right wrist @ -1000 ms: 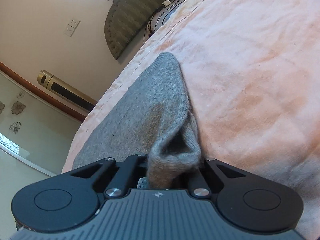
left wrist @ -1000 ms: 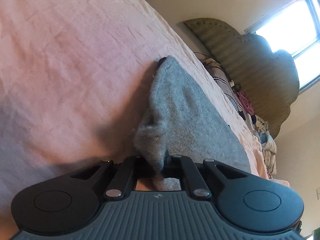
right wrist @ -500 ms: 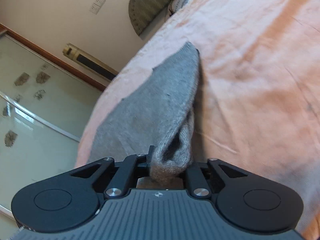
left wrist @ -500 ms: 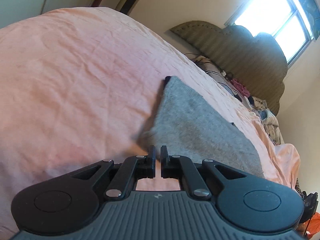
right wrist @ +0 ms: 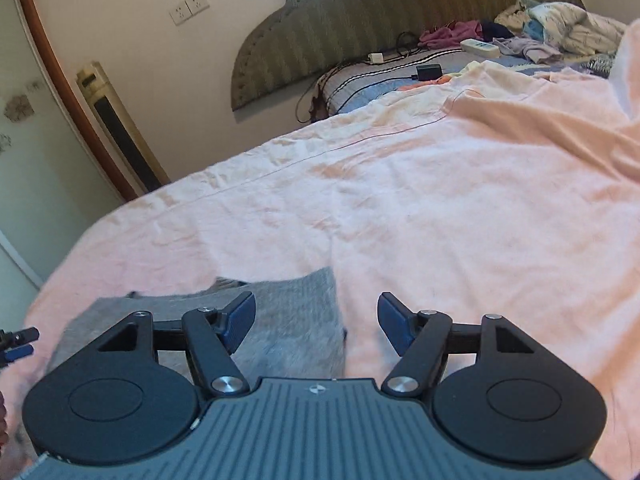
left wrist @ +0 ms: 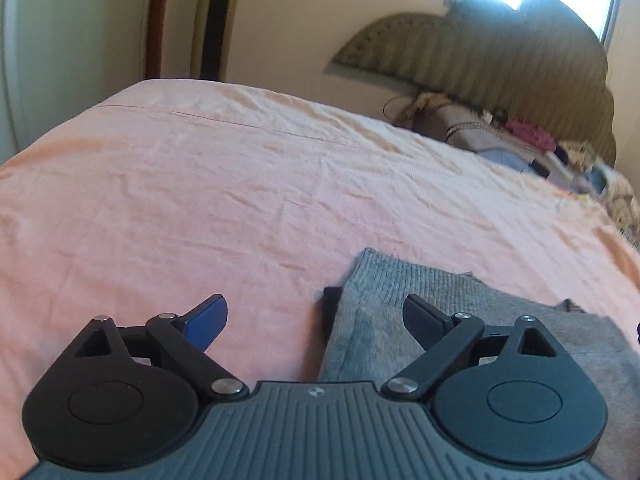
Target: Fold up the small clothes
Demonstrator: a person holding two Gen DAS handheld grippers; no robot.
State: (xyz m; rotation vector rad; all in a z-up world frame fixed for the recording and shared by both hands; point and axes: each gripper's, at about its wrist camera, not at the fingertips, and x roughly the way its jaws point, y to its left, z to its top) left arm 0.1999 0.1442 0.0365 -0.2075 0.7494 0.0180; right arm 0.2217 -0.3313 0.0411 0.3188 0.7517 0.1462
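Note:
A grey knitted garment (left wrist: pixel 404 304) lies folded flat on the pink bedsheet (left wrist: pixel 224 184). In the left wrist view its left edge sits below my left gripper (left wrist: pixel 316 316), whose jaws are opening wide with nothing pressed between them. In the right wrist view the same grey garment (right wrist: pixel 292 312) lies under and left of my right gripper (right wrist: pixel 316 320); its jaws are opening too, and the pads touch no cloth. The tip of the left gripper (right wrist: pixel 16 344) peeks in at that view's left edge.
A padded headboard (right wrist: pixel 360 20) stands at the far end. Loose clothes (right wrist: pixel 560 32), a charger (right wrist: pixel 428 72) and cables lie near it. A wall with sockets (right wrist: pixel 188 8) and a tall floor unit (right wrist: pixel 116 128) stand to the left. Pink bedsheet (right wrist: pixel 460 208) stretches ahead.
Both grippers let go of the grey garment, opened and lifted back. The garment dropped flat onto the sheet. Both views rolled toward level.

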